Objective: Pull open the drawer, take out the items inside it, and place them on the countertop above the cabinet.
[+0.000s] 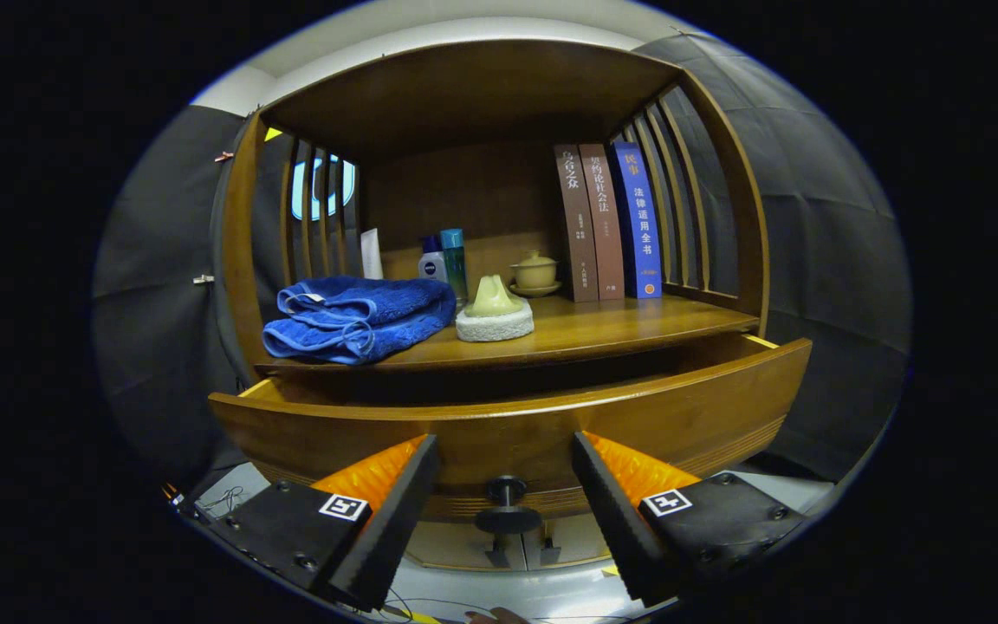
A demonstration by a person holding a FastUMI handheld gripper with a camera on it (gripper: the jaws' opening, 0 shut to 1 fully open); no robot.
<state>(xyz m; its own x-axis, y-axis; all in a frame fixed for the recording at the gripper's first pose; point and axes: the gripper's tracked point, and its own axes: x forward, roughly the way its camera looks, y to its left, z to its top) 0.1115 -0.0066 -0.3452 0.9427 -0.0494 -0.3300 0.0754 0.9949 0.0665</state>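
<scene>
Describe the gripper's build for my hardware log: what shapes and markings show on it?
The gripper has two wedge-shaped fingers with finely ridged inner faces. Each sits on a dark, screw-fastened block bearing a square black-and-white tag. Thin cables trail beside the left block.

Brown book (575, 221) spine 乌合之众, blue book (640, 227) spine 法律适用全书, middle book (603, 221) possibly 契约论社会法

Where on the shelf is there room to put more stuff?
The countertop is bare in front of the books, right of the sponge. A thin strip runs along its front edge. The left is crowded: towel, bottles. The open gripper straddles the drawer knob.
</scene>
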